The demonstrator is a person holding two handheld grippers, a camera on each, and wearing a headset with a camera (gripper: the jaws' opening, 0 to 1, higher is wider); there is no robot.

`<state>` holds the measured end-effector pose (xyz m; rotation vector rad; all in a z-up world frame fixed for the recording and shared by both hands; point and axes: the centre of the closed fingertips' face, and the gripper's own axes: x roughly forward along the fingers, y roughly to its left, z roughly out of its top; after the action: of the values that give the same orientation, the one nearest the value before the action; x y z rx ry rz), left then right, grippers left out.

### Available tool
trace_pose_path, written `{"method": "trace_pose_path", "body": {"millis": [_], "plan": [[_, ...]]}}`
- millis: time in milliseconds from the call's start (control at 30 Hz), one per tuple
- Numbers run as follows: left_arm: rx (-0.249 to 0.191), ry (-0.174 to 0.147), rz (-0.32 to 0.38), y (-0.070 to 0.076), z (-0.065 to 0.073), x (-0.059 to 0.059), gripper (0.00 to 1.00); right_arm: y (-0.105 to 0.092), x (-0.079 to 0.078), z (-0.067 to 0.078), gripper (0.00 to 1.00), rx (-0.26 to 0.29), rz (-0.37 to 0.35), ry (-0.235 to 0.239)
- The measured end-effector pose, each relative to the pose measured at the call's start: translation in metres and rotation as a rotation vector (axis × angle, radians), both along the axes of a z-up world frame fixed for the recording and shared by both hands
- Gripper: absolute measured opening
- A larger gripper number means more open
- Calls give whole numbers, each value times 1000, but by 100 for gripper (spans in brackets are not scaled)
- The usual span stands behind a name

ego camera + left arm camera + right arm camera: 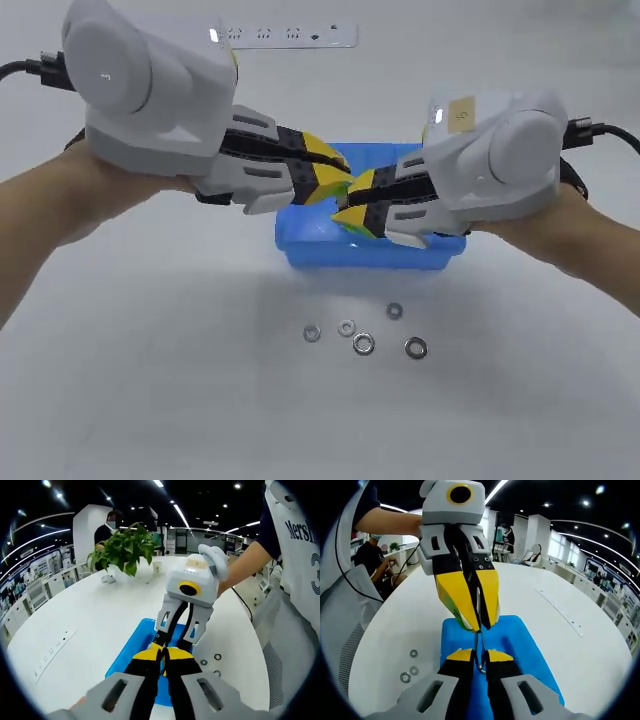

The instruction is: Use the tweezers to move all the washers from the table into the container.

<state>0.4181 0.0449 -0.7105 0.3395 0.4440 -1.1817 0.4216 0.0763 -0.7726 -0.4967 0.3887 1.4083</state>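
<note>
Steel tweezers (480,647) — seemingly gripped in left fingers (457,597) and right fingers (460,656) — over container (532,652).

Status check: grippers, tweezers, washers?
Left gripper and right gripper both shut on tweezers, above blue container. Five washers on table, container's near side. Power strip far behind, no obstruction.

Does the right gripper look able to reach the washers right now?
Probably yes. The washers lie uncovered on bare table in front of the blue container. The right gripper is above the container, tips meeting the left gripper on the tweezers, which it must free first.
</note>
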Motion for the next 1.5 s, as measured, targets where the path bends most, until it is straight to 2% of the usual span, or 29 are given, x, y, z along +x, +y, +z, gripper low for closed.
{"method": "trace_pose_path", "body": {"millis": [133,433,567,633,733,900,967,1033,1267,1500], "plan": [[2,1,8,2,-1,2,8,0,1,-2,10,5,-4,17],[5,-4,-1,1,0,1,7,-1,2,1,11,4,-10,5],[4,-12,1,1,7,0,7,-3,3,8,12,27,-15,15],[1,-17,1,2,12,-1,7,-3,2,13,12,36,-11,4],[-2,-20,-4,-1,19,-5,6,-2,-2,21,11,46,4,-4],[3,-43,-29,-7,32,-15,6,-2,-11,32,11,49,21,-14],[1,-49,-37,-5,33,-13,6,-1,-16,38,11,56,33,-17],[17,-70,-65,-5,40,-21,6,1,-24,46,11,69,54,-19],[38,-87,-92,4,55,-46,6,4,-47,60,11,71,93,-31],[14,-85,-92,8,62,-71,6,9,-71,66,11,59,131,-33]]}}
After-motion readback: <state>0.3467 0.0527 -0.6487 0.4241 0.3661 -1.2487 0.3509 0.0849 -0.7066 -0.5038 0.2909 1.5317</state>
